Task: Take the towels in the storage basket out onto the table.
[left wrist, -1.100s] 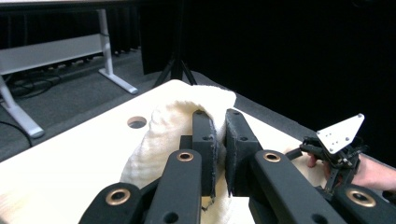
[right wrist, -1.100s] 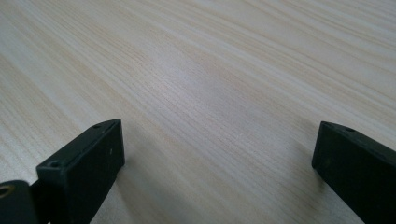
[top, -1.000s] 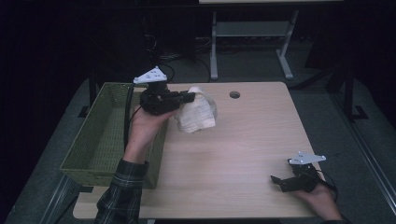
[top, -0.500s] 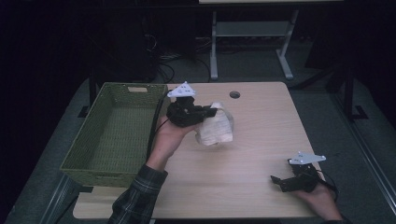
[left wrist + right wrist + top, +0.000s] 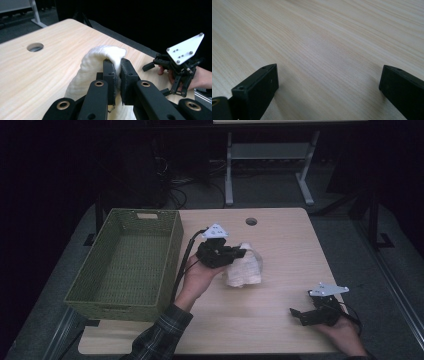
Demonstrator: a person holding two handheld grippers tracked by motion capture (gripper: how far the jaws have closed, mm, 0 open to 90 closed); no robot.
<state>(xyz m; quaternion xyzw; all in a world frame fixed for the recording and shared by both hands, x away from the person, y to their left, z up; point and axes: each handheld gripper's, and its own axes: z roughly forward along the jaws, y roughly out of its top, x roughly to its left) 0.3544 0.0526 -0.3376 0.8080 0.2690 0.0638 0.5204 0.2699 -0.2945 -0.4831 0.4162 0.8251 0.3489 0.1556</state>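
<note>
A white towel lies bunched near the middle of the wooden table. My left gripper is shut on a fold of it; in the left gripper view the two jaws pinch the towel at its top edge, with my left gripper low over the table. My right gripper rests near the table's front right corner, held by a hand. In the right gripper view my right gripper stands open with only bare wood between its jaws.
A green woven basket sits on the table's left side, with nothing in it. A round cable hole is at the table's far edge. A metal stand and cables are on the floor behind.
My left gripper has carried the towel rightward and toward the person, from beside the basket to the table's middle, and lowered it. The right gripper has stayed put.
</note>
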